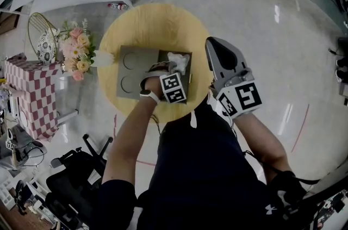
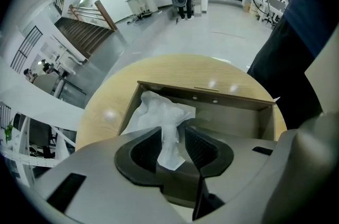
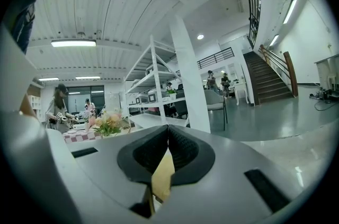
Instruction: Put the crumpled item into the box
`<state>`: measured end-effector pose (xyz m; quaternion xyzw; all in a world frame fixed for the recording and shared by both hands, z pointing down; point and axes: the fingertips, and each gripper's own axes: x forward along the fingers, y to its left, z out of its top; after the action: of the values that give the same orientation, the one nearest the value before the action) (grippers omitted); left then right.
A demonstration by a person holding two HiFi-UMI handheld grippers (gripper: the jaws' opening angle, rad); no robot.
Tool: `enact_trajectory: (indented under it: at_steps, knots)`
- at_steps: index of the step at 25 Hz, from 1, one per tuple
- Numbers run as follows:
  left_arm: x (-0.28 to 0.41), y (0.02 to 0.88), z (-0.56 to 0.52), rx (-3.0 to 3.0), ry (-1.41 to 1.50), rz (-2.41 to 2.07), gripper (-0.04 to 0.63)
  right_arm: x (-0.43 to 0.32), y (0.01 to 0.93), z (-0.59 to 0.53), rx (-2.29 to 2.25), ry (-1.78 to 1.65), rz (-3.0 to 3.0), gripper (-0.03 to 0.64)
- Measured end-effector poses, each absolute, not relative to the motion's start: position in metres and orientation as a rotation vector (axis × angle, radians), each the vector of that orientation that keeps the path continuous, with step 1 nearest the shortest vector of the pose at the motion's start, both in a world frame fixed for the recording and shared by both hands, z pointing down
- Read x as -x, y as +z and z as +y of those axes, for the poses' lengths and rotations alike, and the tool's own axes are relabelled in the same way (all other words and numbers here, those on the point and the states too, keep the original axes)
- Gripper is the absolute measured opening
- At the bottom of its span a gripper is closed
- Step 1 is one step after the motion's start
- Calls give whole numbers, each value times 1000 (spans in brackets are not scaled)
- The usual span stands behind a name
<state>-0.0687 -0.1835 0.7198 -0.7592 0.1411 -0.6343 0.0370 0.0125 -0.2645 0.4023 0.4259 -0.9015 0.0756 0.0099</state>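
Crumpled item (image 2: 159, 114), white, is found inside the open box (image 2: 228, 109) on the round desk (image 2: 103, 112). Its bulk is bunched against the left wall as seen from the left gripper view, and its long axis is carried by a twisted tail pointing back at the left tongs (image 2: 172, 133). The tail is flanked by jaws held apart and not pressed on it, nothing else is seen in the box, and the right tongs (image 3: 168, 130) are held closed and empty.
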Motion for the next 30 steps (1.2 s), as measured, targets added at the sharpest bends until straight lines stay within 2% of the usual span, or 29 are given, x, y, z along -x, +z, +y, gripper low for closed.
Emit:
enact_trajectory:
  at_steps: [19, 30]
  knots:
    - [69, 699, -184, 2366, -1890, 515, 193, -10, 397, -257, -1334, 243, -2817, 14]
    - [74, 650, -187, 2449, -1735, 733, 193, -10, 397, -250, -1320, 248, -2811, 13]
